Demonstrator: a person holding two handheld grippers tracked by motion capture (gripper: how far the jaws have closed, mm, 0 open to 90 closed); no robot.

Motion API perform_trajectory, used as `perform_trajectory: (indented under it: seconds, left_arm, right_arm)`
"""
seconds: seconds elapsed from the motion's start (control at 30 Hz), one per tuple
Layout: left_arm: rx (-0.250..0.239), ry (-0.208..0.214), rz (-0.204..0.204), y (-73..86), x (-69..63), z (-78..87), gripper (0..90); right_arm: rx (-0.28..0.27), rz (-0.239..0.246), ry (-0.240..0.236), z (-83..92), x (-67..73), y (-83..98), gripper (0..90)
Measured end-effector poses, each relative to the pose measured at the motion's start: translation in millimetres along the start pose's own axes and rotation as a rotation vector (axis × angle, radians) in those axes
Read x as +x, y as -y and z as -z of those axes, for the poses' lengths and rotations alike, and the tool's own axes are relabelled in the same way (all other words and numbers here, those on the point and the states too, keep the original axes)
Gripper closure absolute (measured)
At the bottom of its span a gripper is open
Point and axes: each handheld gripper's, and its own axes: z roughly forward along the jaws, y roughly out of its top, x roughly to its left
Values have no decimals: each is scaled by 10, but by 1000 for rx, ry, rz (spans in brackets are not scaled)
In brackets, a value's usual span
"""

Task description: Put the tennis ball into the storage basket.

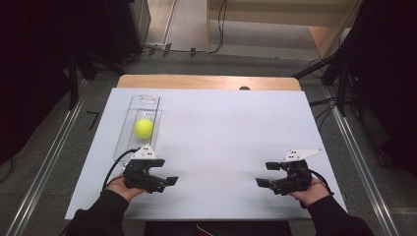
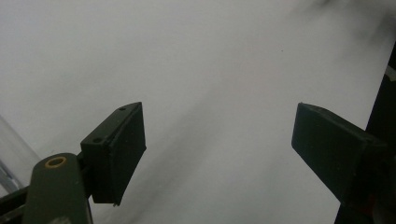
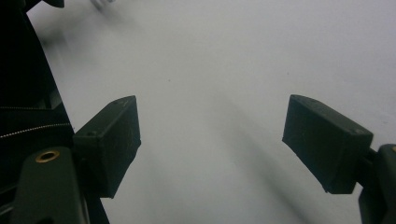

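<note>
White board (image 1: pixel 221 142) covers the table, with dark floor around it. On its far left, a clear tray (image 1: pixel 140 125) holds a yellow ball (image 1: pixel 143 128). Just nearer than the tray, the left gripper (image 1: pixel 169 183) hovers, jaws apart and holding nothing. Well right of the tray, the right gripper (image 1: pixel 264 174) also gapes, ungripped.

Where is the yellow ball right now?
In the high view, the yellow ball sits inside the clear plastic tray on the left side of the white table, just beyond the left gripper.
</note>
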Motion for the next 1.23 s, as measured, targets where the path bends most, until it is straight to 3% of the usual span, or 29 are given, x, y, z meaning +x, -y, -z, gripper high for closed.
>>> perform_trajectory:
  seconds: [1.23]
  left_arm:
    - [6,9,3,24,40,-8,185]
  right_arm:
    - [1,-1,-4,-9,-10,2,171]
